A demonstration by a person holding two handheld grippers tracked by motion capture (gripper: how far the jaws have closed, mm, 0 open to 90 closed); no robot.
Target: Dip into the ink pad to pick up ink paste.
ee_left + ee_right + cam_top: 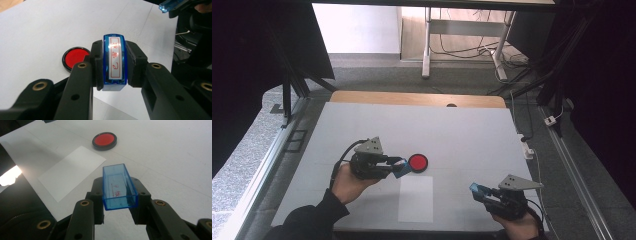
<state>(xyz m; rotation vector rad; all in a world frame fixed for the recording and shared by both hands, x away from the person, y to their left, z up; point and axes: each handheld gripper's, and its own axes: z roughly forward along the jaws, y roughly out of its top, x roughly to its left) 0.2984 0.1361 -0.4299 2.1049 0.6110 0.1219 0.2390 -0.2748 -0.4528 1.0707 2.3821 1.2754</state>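
- The table (362, 125) is a big pale sheet with plenty of bare surface, so nothing crowds the work. Everything in play sits in the near half.
- A white sheet of paper (415, 198) lies flat near the front edge, just below the ink pad. It looks loose to me, so a stamp pressed at an angle could drag it sideways.
- Left gripper (401, 167) is closed tight on the blue stamp (114, 62), jaws pinching its two long sides, with the printing face and its red characters turned toward the gripper's camera. It hangs just beside the red ink pad (418, 162), nearly touching its edge in the high view.
- Right gripper (476, 190) is clamped on the clear blue stamp cap (118, 187) — an open little box, hollow side up, held off to the right, well apart from the pad.
- My worry: the stamp is smooth plastic held only by its sides. Push down on the pad off-centre and it could twist or slip in the jaws, inking one end only.
- Also the pad is small and light-looking — a sideways nudge might shove it away instead of inking.
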